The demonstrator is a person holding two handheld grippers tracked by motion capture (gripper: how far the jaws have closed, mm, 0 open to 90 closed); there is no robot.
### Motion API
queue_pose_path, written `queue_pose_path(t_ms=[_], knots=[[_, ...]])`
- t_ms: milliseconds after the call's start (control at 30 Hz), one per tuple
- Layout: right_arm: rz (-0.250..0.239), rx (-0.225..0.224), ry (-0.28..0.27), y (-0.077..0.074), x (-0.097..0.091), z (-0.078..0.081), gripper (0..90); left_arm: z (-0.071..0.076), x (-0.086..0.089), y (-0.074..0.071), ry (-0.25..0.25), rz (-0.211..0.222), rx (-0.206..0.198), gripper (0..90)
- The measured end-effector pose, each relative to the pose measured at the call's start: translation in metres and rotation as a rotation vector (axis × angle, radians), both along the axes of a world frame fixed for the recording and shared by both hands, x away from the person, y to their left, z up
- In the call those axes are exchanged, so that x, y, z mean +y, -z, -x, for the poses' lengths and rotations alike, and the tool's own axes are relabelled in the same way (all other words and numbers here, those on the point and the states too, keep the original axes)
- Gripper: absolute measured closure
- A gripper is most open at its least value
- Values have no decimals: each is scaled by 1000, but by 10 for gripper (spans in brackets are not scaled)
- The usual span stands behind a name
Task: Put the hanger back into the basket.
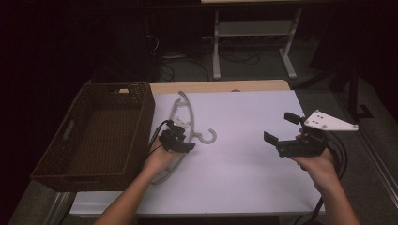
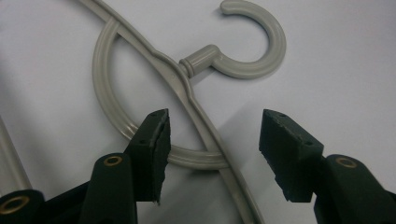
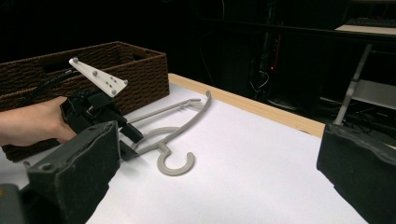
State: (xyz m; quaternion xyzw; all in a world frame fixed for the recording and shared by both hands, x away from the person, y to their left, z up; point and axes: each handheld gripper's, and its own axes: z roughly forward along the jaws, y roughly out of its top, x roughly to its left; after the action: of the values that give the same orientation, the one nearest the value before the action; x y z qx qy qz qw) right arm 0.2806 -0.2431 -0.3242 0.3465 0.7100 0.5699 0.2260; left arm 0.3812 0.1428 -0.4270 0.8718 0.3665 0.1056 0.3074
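A grey plastic clothes hanger point(image 1: 180, 110) lies flat on the white table top point(image 1: 244, 164), its hook point(image 1: 209, 137) pointing right. My left gripper point(image 1: 180, 140) is lowered over the hanger's middle, just left of the hook. In the left gripper view the hanger's neck and inner loop point(image 2: 196, 100) lie between the two pads, which stand apart from the plastic, so this gripper point(image 2: 215, 126) is open. My right gripper point(image 1: 281, 127) hovers open to the right, well clear of the hanger, with nothing between its jaws. The right gripper view has the left gripper point(image 3: 130, 142) at the hanger point(image 3: 175, 135).
A dark woven basket point(image 1: 143, 117) stands at the table's left edge, close beside the hanger and the left hand. A wooden strip point(image 1: 220, 86) runs along the table's far edge. Beyond it are a white desk frame point(image 1: 253, 33) and cables on the floor.
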Motion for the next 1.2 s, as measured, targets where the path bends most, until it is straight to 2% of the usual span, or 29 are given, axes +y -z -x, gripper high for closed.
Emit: queue_pose_path(t_ms=[100, 167, 233, 333, 433, 567, 700, 733, 800, 833, 1067, 1133, 1200], knots=[[2, -4, 0, 0, 0, -1, 0, -1, -1, 0, -4, 4, -1, 459], [4, -1, -1, 0, 1, -1, 0, -5, -3, 0, -1, -10, -2, 479], [4, -1, -1, 0, 1, -1, 0, -5, -5, 1, -12, 1, 4, 488], [5, -3, -1, 0, 1, -1, 0, -8, -10, 4, 3, -28, 11, 497], [3, -5, 0, 0, 0, -1, 0, -10, -15, 7, -7, -55, 6, 527], [2, -4, 1, 0, 0, 0, 0, -12, -17, 7, -9, -67, 12, 567], [1, -4, 1, 0, 0, 0, 0, -14, -17, 7, -12, -63, 19, 614], [4, 0, -1, 0, 1, 0, 0, -16, -16, 6, -12, -68, 22, 661], [4, -2, -2, 0, 1, 0, 0, -17, -14, 6, -15, -66, 25, 681], [6, -3, -3, 0, 1, 0, 0, -17, -14, 7, -25, -52, 31, 691], [4, -2, -3, -1, 1, 0, 0, -17, -14, 4, -29, -58, 44, 732], [4, -2, -2, 0, 1, 0, 0, -17, -12, 2, -21, -49, 44, 790], [3, -1, -3, 0, 2, -1, 0, -17, -12, 1, -19, -42, 45, 791]])
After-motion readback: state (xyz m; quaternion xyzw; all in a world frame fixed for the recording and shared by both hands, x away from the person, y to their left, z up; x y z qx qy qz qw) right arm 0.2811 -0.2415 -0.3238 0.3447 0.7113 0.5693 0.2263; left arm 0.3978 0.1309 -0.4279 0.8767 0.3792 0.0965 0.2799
